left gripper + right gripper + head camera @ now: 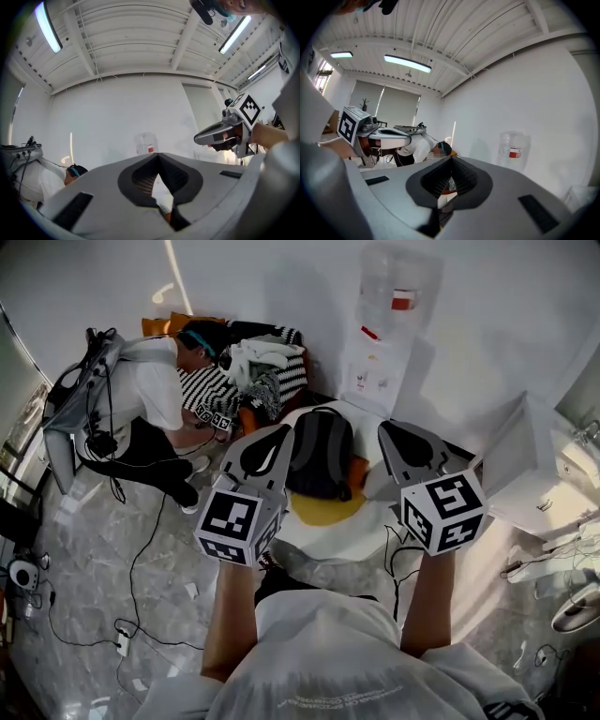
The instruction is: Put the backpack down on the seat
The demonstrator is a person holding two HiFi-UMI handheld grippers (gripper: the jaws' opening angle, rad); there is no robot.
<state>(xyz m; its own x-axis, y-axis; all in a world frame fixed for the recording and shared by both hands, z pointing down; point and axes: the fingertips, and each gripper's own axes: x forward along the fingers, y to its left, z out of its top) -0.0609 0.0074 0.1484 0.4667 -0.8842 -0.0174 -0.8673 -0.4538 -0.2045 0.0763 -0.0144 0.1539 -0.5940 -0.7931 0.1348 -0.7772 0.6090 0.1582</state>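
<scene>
Backpack (319,454) between left gripper (281,433), right gripper (392,429), both closed

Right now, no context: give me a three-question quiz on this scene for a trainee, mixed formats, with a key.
1. True or false: the backpack hangs from the left gripper.
2. What stands at the wall beyond the seat? A) water dispenser B) ladder C) bicycle
3. Fill in: the jaws of the left gripper and the right gripper are both ____.

Key:
1. False. It lies on the seat and neither gripper holds it.
2. A.
3. Shut, with nothing between them.
</scene>
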